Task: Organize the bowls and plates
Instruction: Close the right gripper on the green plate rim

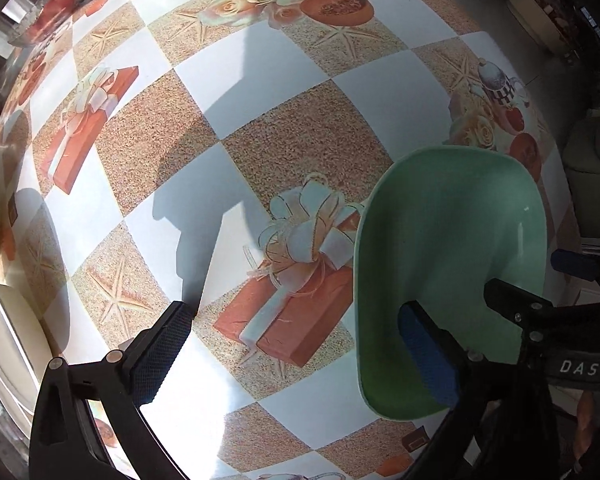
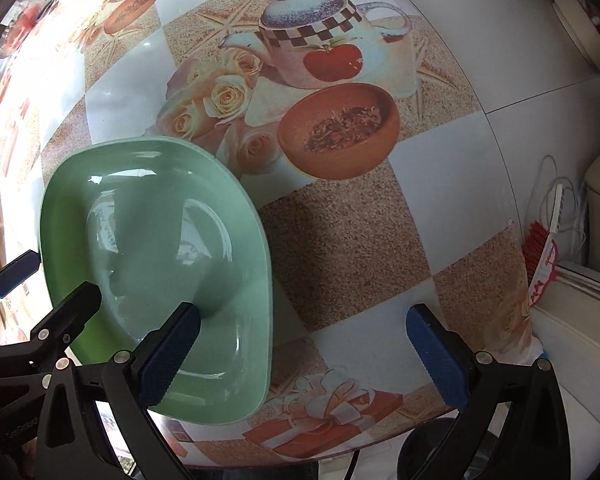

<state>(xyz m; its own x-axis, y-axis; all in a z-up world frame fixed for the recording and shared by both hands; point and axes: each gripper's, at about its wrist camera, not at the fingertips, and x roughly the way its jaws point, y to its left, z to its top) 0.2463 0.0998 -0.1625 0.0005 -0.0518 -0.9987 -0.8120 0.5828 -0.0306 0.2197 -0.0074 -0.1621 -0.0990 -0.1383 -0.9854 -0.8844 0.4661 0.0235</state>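
"DAS" readable in white on a black strap just right of the green dish (image 1: 452, 264). Resting flat on the desk (image 1: 284, 120) with its printed checked cloth, hollow side up, long axis running away from the cameras. Left gripper (image 1: 300, 340) spread wide, nothing pinched, right pad over the dish's near rim. Right gripper (image 2: 304, 344) also spread and empty, left finger above the dish, right finger well clear. Cream plates (image 1: 4, 320) far left of the dish.

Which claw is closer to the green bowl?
Neither clearly: left claw and right claw straddle opposite rims of the green bowl, each with one finger over its inside and one outside; neither grips it.
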